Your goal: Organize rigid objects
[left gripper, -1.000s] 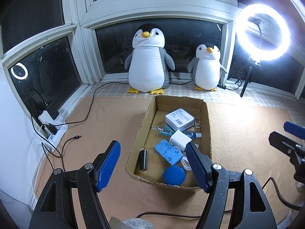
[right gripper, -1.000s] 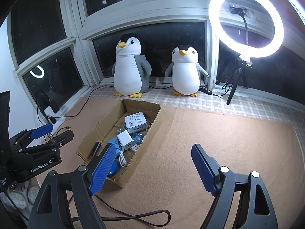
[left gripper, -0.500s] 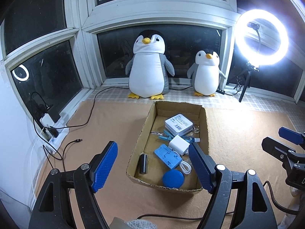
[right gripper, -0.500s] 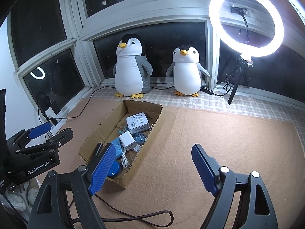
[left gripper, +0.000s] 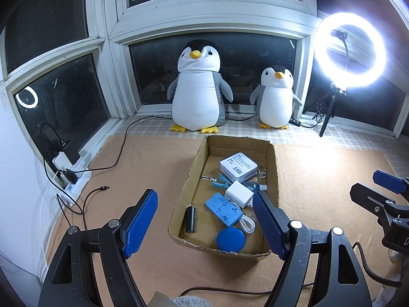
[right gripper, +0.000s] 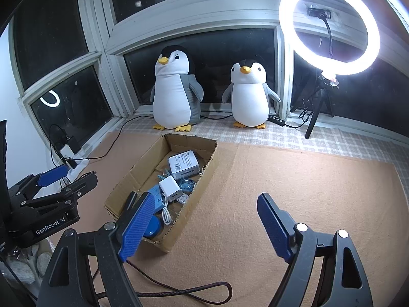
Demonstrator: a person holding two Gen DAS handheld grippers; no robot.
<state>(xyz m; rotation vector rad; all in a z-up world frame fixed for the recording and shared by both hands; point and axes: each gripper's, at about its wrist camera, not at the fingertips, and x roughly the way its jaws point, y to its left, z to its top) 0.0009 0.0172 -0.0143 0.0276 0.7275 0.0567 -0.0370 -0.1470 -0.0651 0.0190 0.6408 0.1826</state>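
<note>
A shallow cardboard box (left gripper: 189, 181) (right gripper: 204, 181) lies on the tan mat. In it are a white boxed device (left gripper: 238, 167) (right gripper: 183, 164), a white charger (left gripper: 239, 193) (right gripper: 170, 188) with a coiled cable, a light blue holder (left gripper: 223, 211), a blue disc (left gripper: 230, 239), a black cylinder (left gripper: 191, 219) and blue clips (left gripper: 222, 181). My left gripper (left gripper: 207, 225) is open and empty, above the box's near end. My right gripper (right gripper: 204, 227) is open and empty, to the right of the box.
Two plush penguins (left gripper: 196, 89) (left gripper: 274, 99) stand on the sill behind the box. A lit ring light (left gripper: 349, 51) on a tripod stands at the back right. A power strip with cables (left gripper: 64, 168) lies at the left wall. A braided cable (right gripper: 184, 291) lies on the mat.
Both grippers have drawn back and up a little from the box; the box looks slightly farther away. Both stay open and empty.
</note>
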